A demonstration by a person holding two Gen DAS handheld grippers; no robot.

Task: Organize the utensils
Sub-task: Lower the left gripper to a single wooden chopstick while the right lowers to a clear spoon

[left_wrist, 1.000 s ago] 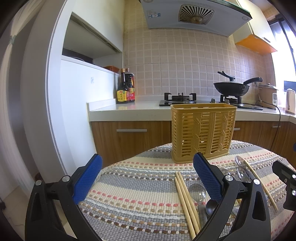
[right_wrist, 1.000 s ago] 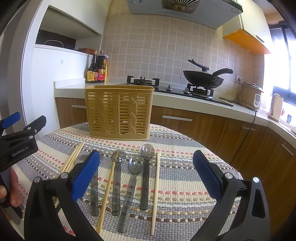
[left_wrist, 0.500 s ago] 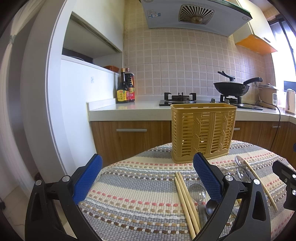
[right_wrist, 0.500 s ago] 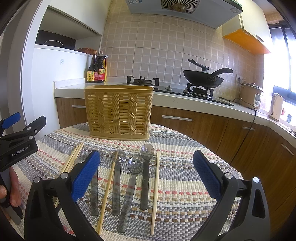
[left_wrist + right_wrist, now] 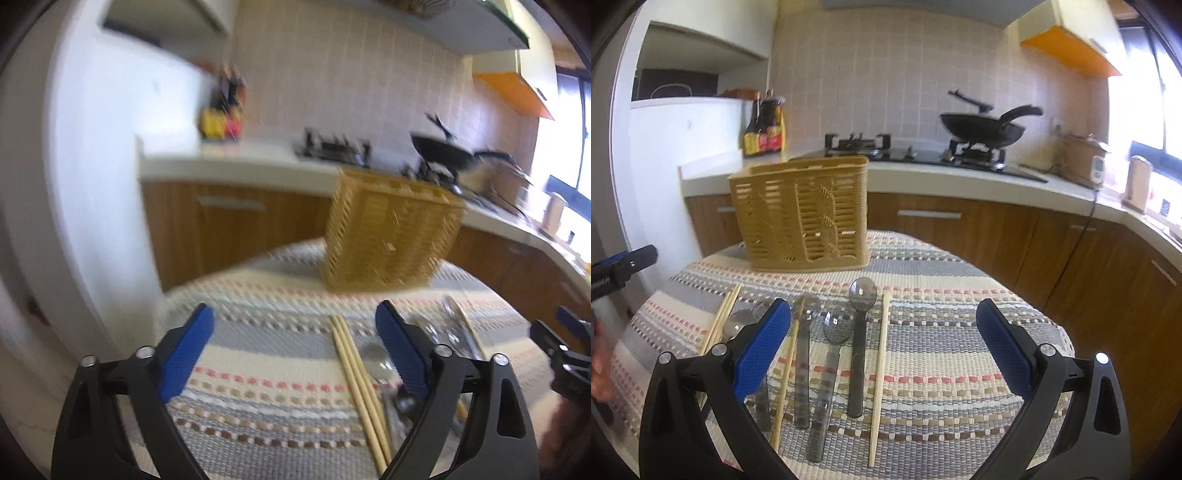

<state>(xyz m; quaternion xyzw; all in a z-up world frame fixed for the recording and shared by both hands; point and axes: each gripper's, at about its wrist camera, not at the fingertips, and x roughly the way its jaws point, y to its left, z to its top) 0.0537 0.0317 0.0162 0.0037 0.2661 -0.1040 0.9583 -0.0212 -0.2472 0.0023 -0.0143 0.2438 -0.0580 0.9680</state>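
A tan slotted utensil basket (image 5: 805,218) stands upright at the far side of the round table; it also shows, blurred, in the left wrist view (image 5: 391,236). Several grey translucent spoons (image 5: 858,332) and loose wooden chopsticks (image 5: 881,369) lie in a row on the striped mat in front of it. A pair of chopsticks (image 5: 360,384) lies between my left gripper's fingers. My left gripper (image 5: 295,349) is open and empty above the mat. My right gripper (image 5: 882,349) is open and empty above the spoons.
The striped woven mat (image 5: 942,347) covers the round table, whose edge falls off close on all sides. Behind stands a kitchen counter (image 5: 960,173) with a wok (image 5: 982,127), stove, sauce bottles (image 5: 764,127) and a white wall block at left.
Both grippers have tilted and dropped towards the table. The left view is motion-blurred and has swung right and down. Both stay open and empty.
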